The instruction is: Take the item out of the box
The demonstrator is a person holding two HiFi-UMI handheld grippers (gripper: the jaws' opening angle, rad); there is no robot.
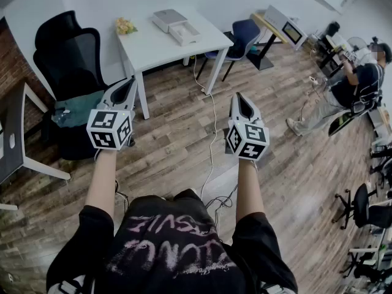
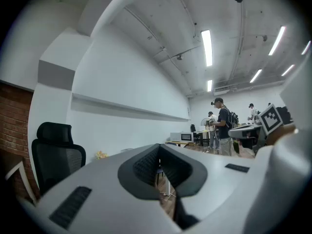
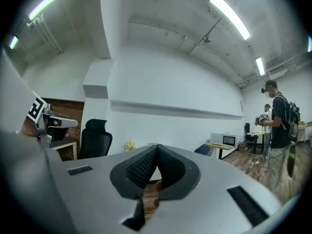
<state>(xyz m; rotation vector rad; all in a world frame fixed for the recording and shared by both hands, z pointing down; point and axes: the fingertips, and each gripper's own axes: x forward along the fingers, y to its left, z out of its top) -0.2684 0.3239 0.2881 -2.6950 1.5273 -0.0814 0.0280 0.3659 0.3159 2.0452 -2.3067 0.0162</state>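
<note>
Your left gripper and right gripper both clenched, empty, held level, well short of white table. White box sits at table's far side. It looks like 2 parts, long axis running far-left to near-right. Item itself not visible, so judge it light and stiff, and pinch it by an exposed edge

A white rectangular table stands in the upper middle of the head view on a brown wood-plank floor. Toward its upper right lies a pale flat box, with a white tray-like piece touching it. A small yellow clump sits at the upper left edge. A white cable trails across the floor below.
</note>
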